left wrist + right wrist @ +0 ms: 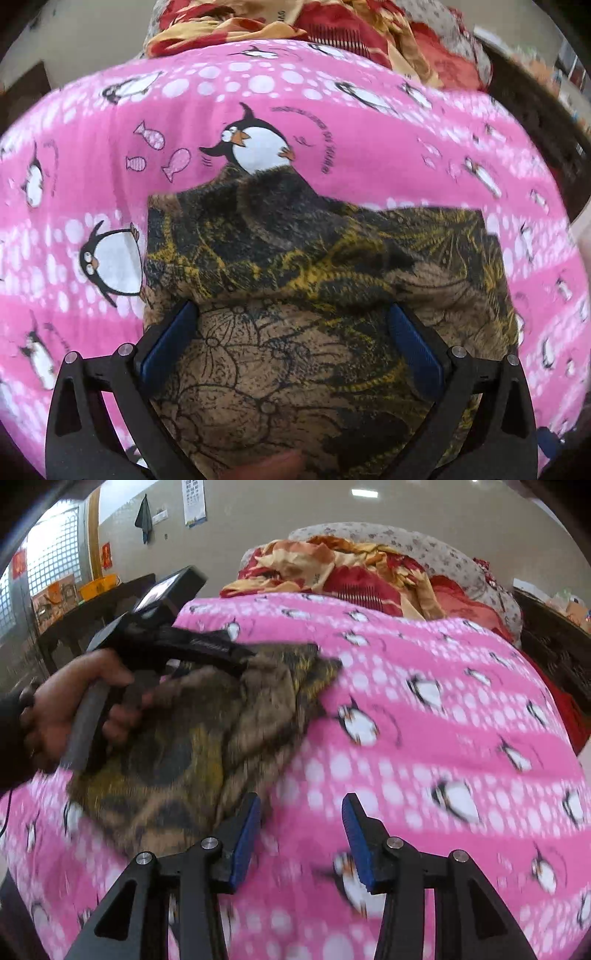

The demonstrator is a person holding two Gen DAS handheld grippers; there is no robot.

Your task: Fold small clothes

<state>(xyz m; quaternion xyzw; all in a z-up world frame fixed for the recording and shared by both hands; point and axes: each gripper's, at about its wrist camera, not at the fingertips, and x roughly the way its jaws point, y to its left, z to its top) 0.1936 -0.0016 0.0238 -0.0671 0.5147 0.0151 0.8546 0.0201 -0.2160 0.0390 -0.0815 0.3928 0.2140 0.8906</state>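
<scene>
Right, we hold the left gripper (291, 325) jaws wide, brown-and-yellow floral cloth garment (295, 295) bunched between and beneath them on the pink penguin-print blanket (332, 122); right gripper (301, 834) half-open, empty, garment to its left.

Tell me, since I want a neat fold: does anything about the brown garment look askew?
Yes. The brown floral garment lies crumpled on the pink penguin sheet, a bunched ridge across its middle and one corner poking up. The left gripper stands open over it; the right gripper is open beside its edge, over bare sheet.
</scene>
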